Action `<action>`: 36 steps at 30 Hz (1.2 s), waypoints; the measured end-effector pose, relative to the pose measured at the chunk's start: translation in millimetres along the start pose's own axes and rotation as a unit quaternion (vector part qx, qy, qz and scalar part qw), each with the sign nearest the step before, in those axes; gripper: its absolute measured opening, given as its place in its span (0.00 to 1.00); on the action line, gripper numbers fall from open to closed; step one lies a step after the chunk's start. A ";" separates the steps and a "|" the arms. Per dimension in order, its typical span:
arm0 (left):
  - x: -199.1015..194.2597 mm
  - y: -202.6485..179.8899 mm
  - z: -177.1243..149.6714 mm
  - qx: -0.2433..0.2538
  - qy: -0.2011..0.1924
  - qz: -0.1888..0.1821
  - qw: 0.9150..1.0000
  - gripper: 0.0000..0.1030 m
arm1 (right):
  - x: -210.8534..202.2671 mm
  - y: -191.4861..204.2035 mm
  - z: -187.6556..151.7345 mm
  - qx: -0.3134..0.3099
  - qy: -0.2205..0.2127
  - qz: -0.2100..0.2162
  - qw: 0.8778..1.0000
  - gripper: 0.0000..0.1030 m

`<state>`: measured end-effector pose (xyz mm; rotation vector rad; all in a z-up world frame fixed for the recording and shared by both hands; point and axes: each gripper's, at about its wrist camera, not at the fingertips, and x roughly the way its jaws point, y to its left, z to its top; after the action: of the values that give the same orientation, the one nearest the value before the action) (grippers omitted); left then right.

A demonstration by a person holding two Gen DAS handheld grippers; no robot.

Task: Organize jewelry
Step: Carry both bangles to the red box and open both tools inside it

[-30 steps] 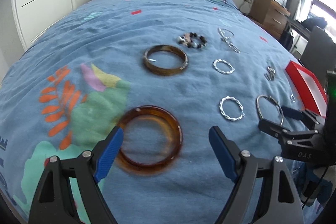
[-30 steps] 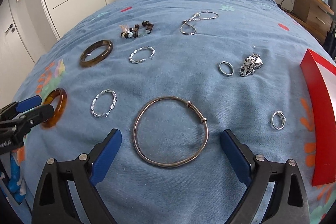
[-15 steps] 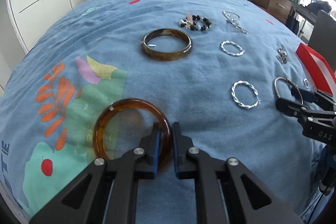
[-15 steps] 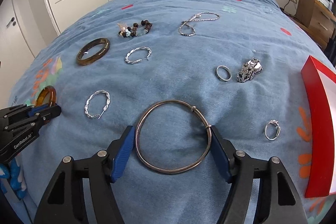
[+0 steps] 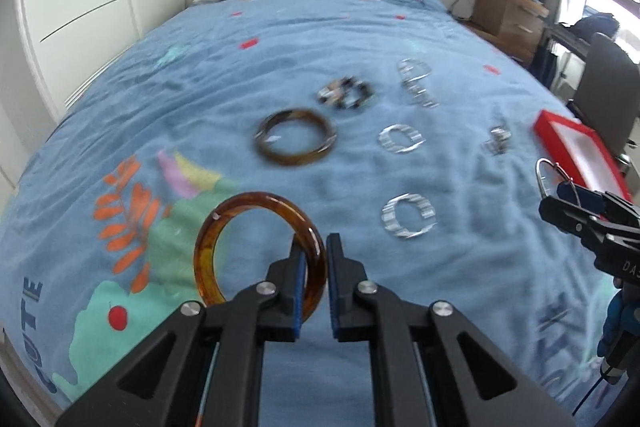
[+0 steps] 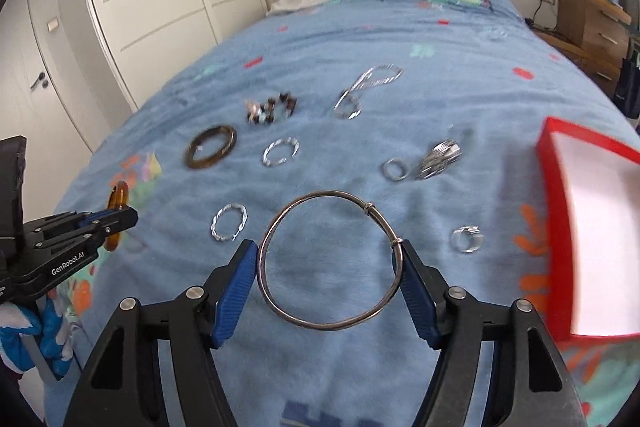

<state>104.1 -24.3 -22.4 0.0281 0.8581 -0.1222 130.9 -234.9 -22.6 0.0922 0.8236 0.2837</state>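
Note:
My left gripper [image 5: 314, 247] is shut on the rim of a translucent amber bangle [image 5: 256, 197], which hangs tilted above the blue bedspread. The right wrist view shows that gripper [image 6: 120, 219] at the far left with the amber bangle [image 6: 117, 201] edge-on. My right gripper [image 6: 328, 259] is shut across a thin silver bangle [image 6: 320, 195], one pad on each side, held off the bed. The left wrist view has it [image 5: 568, 203] at the right edge with the silver bangle [image 5: 541, 171]. An open red box [image 6: 552, 195] with a white inside lies to the right.
On the bedspread lie a dark brown bangle [image 5: 296, 141], a beaded bracelet [image 5: 346, 95], two twisted silver hoops [image 5: 408, 217], a silver chain [image 5: 416, 83], small rings [image 6: 394, 169] and a metal cluster [image 6: 440, 157]. Wardrobe doors stand left; a wooden cabinet and a chair stand right.
Both grippers stood open around their bangles on the bed. They have closed on them, and both bangles have risen off the bedspread.

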 end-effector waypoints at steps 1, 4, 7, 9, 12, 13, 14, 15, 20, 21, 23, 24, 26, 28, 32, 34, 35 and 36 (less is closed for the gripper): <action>-4.5 -10.0 4.7 0.004 -0.004 -0.012 1.000 0.09 | -7.9 -4.5 1.0 0.003 -0.006 -0.002 1.000 0.67; -12.2 -41.0 18.2 0.019 -0.013 -0.038 0.999 0.09 | -33.0 -25.1 4.8 0.013 -0.024 -0.015 1.000 0.67; -15.5 -78.9 33.4 0.030 -0.016 -0.069 0.997 0.09 | -57.1 -54.8 6.6 0.017 -0.033 -0.034 0.999 0.67; -17.3 -105.2 42.1 0.037 -0.019 -0.090 0.995 0.09 | -69.7 -78.6 7.4 0.018 -0.033 -0.047 0.998 0.67; -14.7 -155.1 58.5 0.052 -0.018 -0.131 0.990 0.09 | -85.5 -121.1 7.4 0.016 -0.027 -0.067 0.997 0.67; -13.0 -168.5 63.0 0.057 -0.018 -0.140 0.988 0.09 | -88.3 -131.4 6.5 0.016 -0.025 -0.072 0.997 0.67; -10.2 -188.9 69.3 0.066 -0.018 -0.153 0.986 0.09 | -91.4 -145.9 5.6 0.016 -0.022 -0.077 0.997 0.67; -8.2 -201.2 72.7 0.071 -0.017 -0.161 0.984 0.09 | -93.6 -157.2 4.9 0.015 -0.019 -0.080 0.996 0.67; 9.8 -278.6 89.1 0.098 -0.006 -0.206 0.974 0.09 | -92.0 -213.1 13.4 0.002 -0.004 -0.088 0.996 0.67; 13.1 -286.4 90.6 0.101 -0.004 -0.210 0.973 0.09 | -89.6 -222.4 16.5 -0.003 -0.001 -0.085 0.996 0.67; 25.4 -307.3 95.1 0.111 0.004 -0.219 0.969 0.09 | -81.7 -240.0 24.9 -0.013 0.007 -0.077 0.997 0.67; 31.1 -316.4 97.4 0.116 0.008 -0.224 0.968 0.09 | -78.4 -246.8 28.0 -0.018 0.010 -0.073 0.997 0.67; 43.8 -335.0 102.7 0.131 0.015 -0.232 0.964 0.09 | -69.5 -260.1 34.8 -0.032 0.017 -0.063 0.997 0.67; 57.4 -348.9 109.8 0.146 0.019 -0.235 0.961 0.09 | -62.7 -270.0 39.4 -0.047 0.025 -0.050 0.997 0.67; 87.8 -369.8 120.6 0.182 0.035 -0.244 0.952 0.09 | -48.2 -285.7 50.1 -0.090 0.048 -0.026 0.994 0.67; 103.3 -377.0 122.3 0.200 0.044 -0.246 0.947 0.09 | -41.4 -290.1 53.0 -0.109 0.062 -0.016 0.992 0.67; 107.6 -379.6 122.5 0.205 0.047 -0.246 0.946 0.09 | -37.2 -291.5 54.3 -0.121 0.067 -0.014 0.990 0.67; 114.2 -382.8 122.3 0.211 0.053 -0.247 0.944 0.09 | -33.6 -292.9 54.9 -0.130 0.073 -0.011 0.989 0.67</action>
<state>224.6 -424.3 -19.4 0.2230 0.9192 -0.7814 212.1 -523.6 -17.3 -0.1830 0.9245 0.3781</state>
